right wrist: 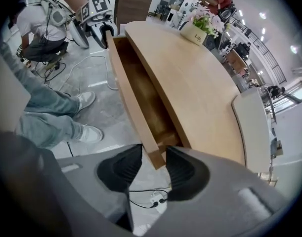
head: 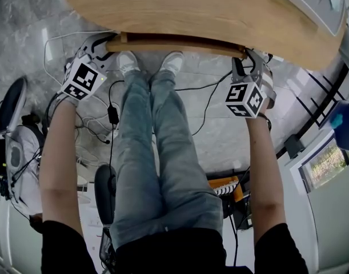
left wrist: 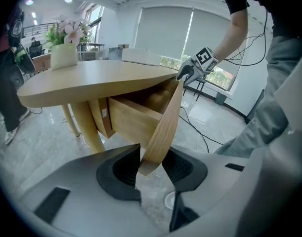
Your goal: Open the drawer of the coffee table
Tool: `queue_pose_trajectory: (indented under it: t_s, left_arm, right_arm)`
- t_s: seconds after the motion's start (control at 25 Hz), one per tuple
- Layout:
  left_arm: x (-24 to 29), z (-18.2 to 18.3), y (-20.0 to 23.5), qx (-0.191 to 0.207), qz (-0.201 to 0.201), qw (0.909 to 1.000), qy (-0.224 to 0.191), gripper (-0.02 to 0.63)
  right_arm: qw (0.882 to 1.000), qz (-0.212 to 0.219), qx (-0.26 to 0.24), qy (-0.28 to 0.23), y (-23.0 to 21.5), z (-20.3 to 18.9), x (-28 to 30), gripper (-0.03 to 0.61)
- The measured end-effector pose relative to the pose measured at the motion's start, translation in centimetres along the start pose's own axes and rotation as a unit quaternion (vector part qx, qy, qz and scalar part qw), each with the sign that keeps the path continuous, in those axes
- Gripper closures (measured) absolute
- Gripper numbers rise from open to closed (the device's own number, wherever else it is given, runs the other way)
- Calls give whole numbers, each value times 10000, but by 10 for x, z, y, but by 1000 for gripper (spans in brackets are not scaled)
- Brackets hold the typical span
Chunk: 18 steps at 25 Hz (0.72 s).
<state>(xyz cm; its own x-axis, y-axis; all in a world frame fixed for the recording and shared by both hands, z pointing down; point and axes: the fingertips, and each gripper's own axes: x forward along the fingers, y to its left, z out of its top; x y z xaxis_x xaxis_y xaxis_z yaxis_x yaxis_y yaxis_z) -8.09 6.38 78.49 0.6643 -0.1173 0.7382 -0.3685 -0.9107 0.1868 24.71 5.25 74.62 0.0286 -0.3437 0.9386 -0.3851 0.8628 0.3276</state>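
Observation:
The oval wooden coffee table has its drawer pulled partly out, and the empty inside shows in the right gripper view. The thin curved drawer front runs under the table's near edge. My left gripper is shut on the left end of this front, with the panel pinched between its pads. My right gripper straddles the right end of the front; its pads stand slightly off the wood, so it is open. Each gripper shows in the other's view: the right gripper, the left gripper.
My legs and white shoes stand directly before the drawer. Cables trail over the marble floor. A flower pot and a white tray sit on the table. A seated person and a bag are to the left.

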Motion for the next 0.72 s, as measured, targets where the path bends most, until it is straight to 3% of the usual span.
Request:
queue_pose_trajectory:
  t_s: [0.44,0.72]
  left_arm:
    - [-1,-16,-15,112,-32,9993,351,486]
    - [-4,-29,-53,228,-148,9987,420,491]
  right_arm:
    - [9980,66,-630,-11,10,-8,-8,465]
    - [9979,172,-626,85,43,-25,-22,468]
